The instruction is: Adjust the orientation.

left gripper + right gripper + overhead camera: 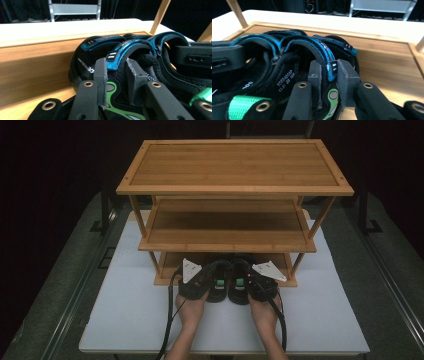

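Bamboo rack [235,190]: bottom shelf holds both sandals
Left gripper [116,75]: clamps left sandal [100,62] strap
Right gripper [329,75]: clamps right sandal [312,50] strap
Insole print: "10554203?", last digit unclear

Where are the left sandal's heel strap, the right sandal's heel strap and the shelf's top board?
Left sandal's heel strap [113,60], left gripper view, blue strap end with white bars.
Right sandal's heel strap [331,68], right gripper view, strap end between the pads.
Shelf's top board [235,165], high view, middle of the panel.

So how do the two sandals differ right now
The left sandal sits on the left of the pair, its strap between the left gripper pads; the right sandal sits on the right, strap between the right gripper pads. Both are black with blue straps, toes on the bottom shelf.
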{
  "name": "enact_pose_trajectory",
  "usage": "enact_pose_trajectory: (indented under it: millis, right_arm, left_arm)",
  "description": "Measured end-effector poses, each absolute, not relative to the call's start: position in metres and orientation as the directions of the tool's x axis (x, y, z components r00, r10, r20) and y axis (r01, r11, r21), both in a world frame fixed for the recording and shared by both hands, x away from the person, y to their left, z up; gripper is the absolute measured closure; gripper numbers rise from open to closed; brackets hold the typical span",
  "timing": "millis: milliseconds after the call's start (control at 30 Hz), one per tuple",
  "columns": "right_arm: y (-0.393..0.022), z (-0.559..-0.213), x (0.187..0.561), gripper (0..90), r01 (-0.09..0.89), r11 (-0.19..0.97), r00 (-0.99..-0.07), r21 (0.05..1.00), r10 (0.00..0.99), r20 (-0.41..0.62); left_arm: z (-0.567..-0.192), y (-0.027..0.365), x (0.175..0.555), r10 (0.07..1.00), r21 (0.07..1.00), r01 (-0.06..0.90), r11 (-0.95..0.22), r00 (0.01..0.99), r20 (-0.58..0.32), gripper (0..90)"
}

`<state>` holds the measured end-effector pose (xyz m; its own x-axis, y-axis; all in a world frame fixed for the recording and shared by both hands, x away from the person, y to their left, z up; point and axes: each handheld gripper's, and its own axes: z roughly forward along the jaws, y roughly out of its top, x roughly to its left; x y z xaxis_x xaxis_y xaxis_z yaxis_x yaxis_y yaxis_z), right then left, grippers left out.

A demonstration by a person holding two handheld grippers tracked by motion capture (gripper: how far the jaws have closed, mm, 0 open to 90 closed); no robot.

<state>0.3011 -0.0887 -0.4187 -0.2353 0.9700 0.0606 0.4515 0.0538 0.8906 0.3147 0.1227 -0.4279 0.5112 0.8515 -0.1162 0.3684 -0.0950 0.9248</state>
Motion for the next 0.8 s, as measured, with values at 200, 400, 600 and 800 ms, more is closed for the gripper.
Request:
enact_pose_trajectory:
  millis: [200,400,600,800]
  right_arm:
    - [-0.091,-0.419,0.303,72.9,0.455,0.045,-0.236,0.889,0.969,0.072]
    - [-0.095,-0.417,0.301,67.4,0.457,0.039,-0.225,0.889,0.972,0.073]
    - [-0.099,-0.413,0.297,61.3,0.449,0.04,-0.229,0.892,0.971,0.072]
    - [-0.104,-0.408,0.289,58.2,0.444,0.042,-0.242,0.895,0.967,0.075]
  left_arm:
    - [-0.428,0.127,0.317,0.843,0.918,0.394,-0.047,0.509,-0.175,70.3]
    - [-0.425,0.133,0.317,0.837,0.915,0.402,-0.039,0.514,-0.19,61.7]
    - [-0.416,0.142,0.315,0.829,0.916,0.395,-0.063,0.532,-0.173,54.8]
    - [-0.411,0.145,0.307,0.823,0.923,0.374,-0.088,0.55,-0.144,51.9]
